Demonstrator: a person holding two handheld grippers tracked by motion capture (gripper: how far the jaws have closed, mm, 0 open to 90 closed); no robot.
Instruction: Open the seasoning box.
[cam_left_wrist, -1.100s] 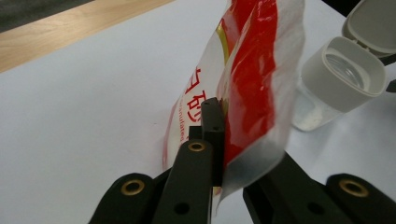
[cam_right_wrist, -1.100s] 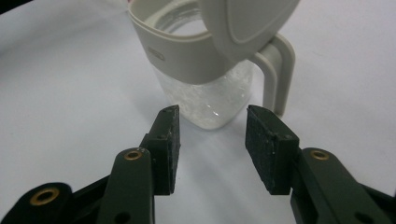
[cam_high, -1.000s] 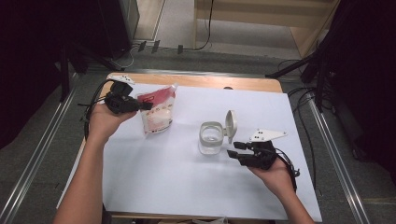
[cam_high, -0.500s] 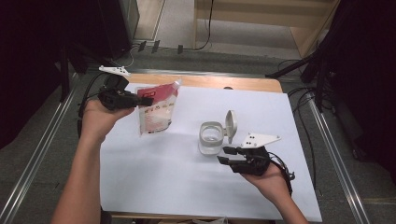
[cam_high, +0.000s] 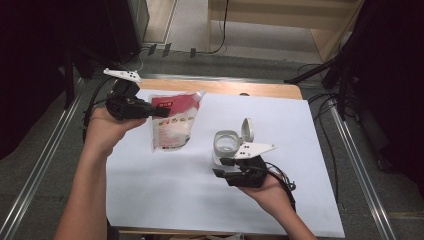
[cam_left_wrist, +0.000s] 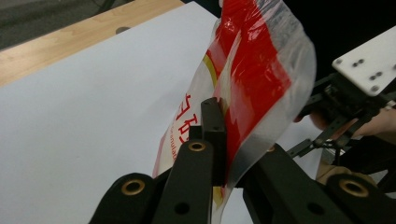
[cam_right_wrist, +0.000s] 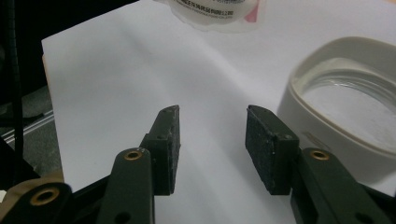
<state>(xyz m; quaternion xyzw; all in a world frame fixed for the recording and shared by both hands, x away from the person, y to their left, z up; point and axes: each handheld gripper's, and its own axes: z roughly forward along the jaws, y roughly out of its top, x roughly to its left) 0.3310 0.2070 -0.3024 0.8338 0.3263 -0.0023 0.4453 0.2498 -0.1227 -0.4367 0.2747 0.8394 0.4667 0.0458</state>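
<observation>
Item: clear plastic refill pouch with red and white print and a pale granular filling (cam_high: 171, 122), lifted off the white paper-covered table (cam_high: 165, 200) at the far left, its upper edge pinched flat between the closed jaws of the left gripper (cam_high: 161, 112); in the left gripper view the film (cam_left_wrist: 243, 88) passed between the two black pads (cam_left_wrist: 213, 128) and hung loose beyond them. Item: round white plastic jar with a clear inner wall and a hinged lid standing open (cam_high: 227, 144), set on the paper near mid-table, well apart from the pouch. Item: right gripper (cam_high: 218, 172), just beside the jar's near side, jaws partly apart with nothing between them; the right gripper view showed bare paper in the gap and the jar rim (cam_right_wrist: 336, 93) off to one side. Handling note, as a judgement: the step appeared to be bringing the pouch over the jar for pouring. It would be done well by keeping the pinch high on the seam, steadying the jar wall with the free tongs first, and tilting the pouch only once its corner stood over the opening, lest granules spill onto the paper.
</observation>
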